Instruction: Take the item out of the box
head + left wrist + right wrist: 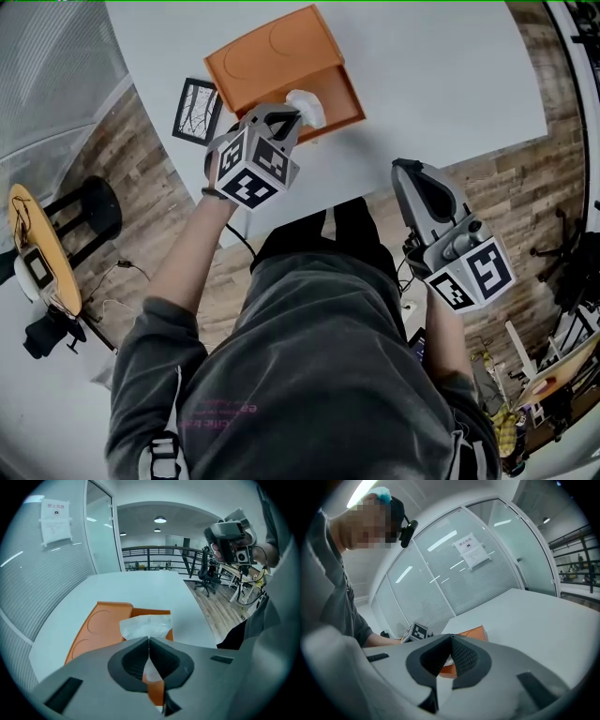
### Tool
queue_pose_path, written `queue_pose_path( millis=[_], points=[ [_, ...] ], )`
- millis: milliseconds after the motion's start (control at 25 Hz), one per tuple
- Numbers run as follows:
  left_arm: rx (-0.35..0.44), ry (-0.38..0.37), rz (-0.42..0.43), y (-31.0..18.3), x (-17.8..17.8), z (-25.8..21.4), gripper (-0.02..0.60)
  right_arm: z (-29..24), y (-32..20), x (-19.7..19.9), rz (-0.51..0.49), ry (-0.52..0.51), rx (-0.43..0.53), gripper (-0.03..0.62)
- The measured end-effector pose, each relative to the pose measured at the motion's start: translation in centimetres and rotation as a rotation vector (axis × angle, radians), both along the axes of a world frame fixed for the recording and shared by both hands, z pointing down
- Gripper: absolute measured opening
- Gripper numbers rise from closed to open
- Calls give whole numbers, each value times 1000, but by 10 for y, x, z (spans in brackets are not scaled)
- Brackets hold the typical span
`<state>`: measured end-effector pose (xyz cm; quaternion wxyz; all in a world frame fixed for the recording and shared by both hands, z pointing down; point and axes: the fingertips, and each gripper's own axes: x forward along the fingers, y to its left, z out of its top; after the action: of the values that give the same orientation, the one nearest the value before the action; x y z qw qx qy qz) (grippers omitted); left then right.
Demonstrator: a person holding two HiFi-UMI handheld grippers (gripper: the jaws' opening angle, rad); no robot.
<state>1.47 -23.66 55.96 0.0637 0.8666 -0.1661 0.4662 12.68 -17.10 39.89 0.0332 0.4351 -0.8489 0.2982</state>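
Head view looks down on a white table (441,75) where an orange box (281,56) lies open, its lid laid flat behind the shallow tray. The left gripper (289,117) hangs over the tray's near left corner, pointing steeply down, and its jaws are clenched on the item (307,105), a crumpled piece of white, translucent wrapping. In the left gripper view the two pads meet on the item's lower part, the wider upper part fans out above the jaw tips, and the orange box shows behind and beneath it. Whether the item's bottom edge touches the tray cannot be told. A black-framed marker card (197,110) lies on the table just beside the box, to its left. The right gripper (405,167) is held well apart from the box, off the table's near edge and above the wooden floor; the right gripper view shows its jaws pressed together with nothing between them.
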Motion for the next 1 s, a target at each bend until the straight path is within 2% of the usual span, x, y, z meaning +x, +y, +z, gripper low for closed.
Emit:
queue_pose_path(
  millis=[440,680,1000],
  points=[
    [60,133,-88,-19,-11,-62,9,-24,-17,-18,-43,17,62,5],
    [67,217,-141,-26,-16,-90,9,-40,-28,-22,-55,28,97,5],
    [87,291,-194,-33,-24,-120,9,-58,-37,-26,-76,42,130,5]
  ],
)
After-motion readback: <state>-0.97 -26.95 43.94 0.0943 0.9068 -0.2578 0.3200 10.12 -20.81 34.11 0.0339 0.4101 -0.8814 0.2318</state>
